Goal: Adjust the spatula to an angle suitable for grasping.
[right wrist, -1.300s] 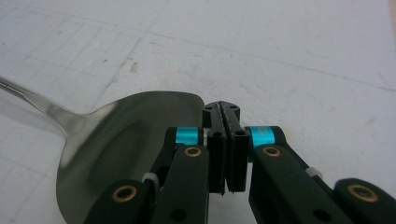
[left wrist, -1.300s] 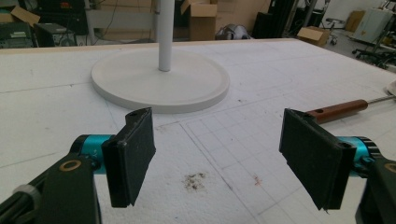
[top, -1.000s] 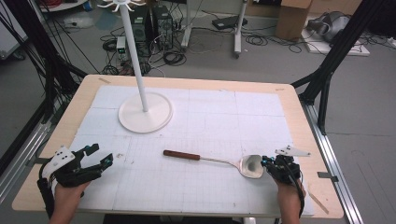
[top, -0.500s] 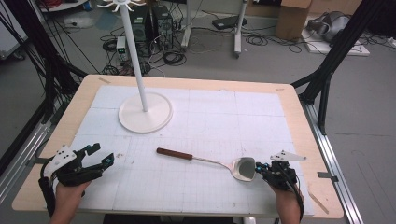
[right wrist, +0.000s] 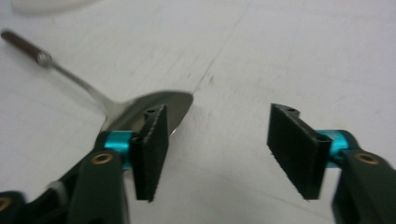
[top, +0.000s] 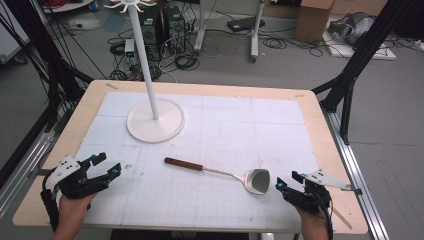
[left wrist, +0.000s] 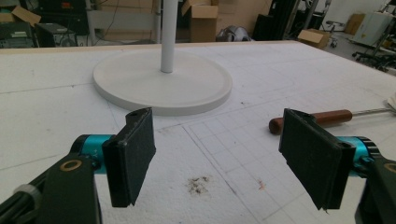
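A metal spoon with a brown wooden handle (top: 184, 164) lies flat on the white mat, its bowl (top: 257, 181) pointing right. My right gripper (top: 287, 181) sits just right of the bowl, apart from it. Its jaws have just been opening, and nothing is between them. In the right gripper view the spoon bowl (right wrist: 149, 105) lies beyond the left jaw of my right gripper (right wrist: 217, 151). My left gripper (top: 111, 164) rests at the near left, open and empty. In the left gripper view the spoon handle (left wrist: 310, 120) lies beyond the right jaw of my left gripper (left wrist: 229, 158).
A white stand with a round base (top: 155, 120) and a tall pole stands on the far left of the mat; its base (left wrist: 163, 84) is ahead of my left gripper. The wooden table edge (top: 325, 145) borders the mat. Black frame legs flank the table.
The spoon slid a little to the left with my right gripper at its bowl. That gripper has since drawn back to the right and its jaws have opened. The left gripper stayed still.
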Available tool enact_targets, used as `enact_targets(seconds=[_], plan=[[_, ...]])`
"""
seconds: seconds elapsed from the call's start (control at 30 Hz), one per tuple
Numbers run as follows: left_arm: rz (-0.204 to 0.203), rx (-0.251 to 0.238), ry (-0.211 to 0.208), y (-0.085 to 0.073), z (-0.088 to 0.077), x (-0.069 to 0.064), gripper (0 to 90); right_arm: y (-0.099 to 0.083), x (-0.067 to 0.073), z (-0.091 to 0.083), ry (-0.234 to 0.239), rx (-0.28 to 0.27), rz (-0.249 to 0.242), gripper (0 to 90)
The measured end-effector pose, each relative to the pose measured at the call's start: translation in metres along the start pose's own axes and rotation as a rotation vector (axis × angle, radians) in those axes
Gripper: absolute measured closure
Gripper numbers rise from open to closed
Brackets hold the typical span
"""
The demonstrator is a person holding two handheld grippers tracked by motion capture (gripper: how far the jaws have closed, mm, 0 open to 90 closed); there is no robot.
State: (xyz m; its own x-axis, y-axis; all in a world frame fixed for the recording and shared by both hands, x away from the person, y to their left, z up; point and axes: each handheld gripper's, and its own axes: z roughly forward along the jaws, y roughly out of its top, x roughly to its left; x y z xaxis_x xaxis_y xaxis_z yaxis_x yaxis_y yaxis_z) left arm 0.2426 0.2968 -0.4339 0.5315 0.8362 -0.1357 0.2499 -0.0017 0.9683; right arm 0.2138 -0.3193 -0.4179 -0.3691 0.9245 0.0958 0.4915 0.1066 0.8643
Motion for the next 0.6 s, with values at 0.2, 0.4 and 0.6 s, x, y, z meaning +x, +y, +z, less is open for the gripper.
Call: enact_targets(seconds=[0.2, 0.4, 0.6], plan=[[-0.004, -0.002, -0.01, -0.001, 0.0, 0.001, 26.8, 0.002, 0.006, -0.02, -0.087, -0.116, -0.038, 20.4], [-0.006, -0.005, -0.014, -0.001, -0.001, 0.003, 26.8, 0.004, 0.013, -0.012, -0.082, -0.088, -0.155, 16.2], [-0.007, -0.011, 0.0, -0.001, -0.005, 0.004, 26.8, 0.007, 0.017, -0.005, 0.005, -0.094, -0.099, 16.2]])
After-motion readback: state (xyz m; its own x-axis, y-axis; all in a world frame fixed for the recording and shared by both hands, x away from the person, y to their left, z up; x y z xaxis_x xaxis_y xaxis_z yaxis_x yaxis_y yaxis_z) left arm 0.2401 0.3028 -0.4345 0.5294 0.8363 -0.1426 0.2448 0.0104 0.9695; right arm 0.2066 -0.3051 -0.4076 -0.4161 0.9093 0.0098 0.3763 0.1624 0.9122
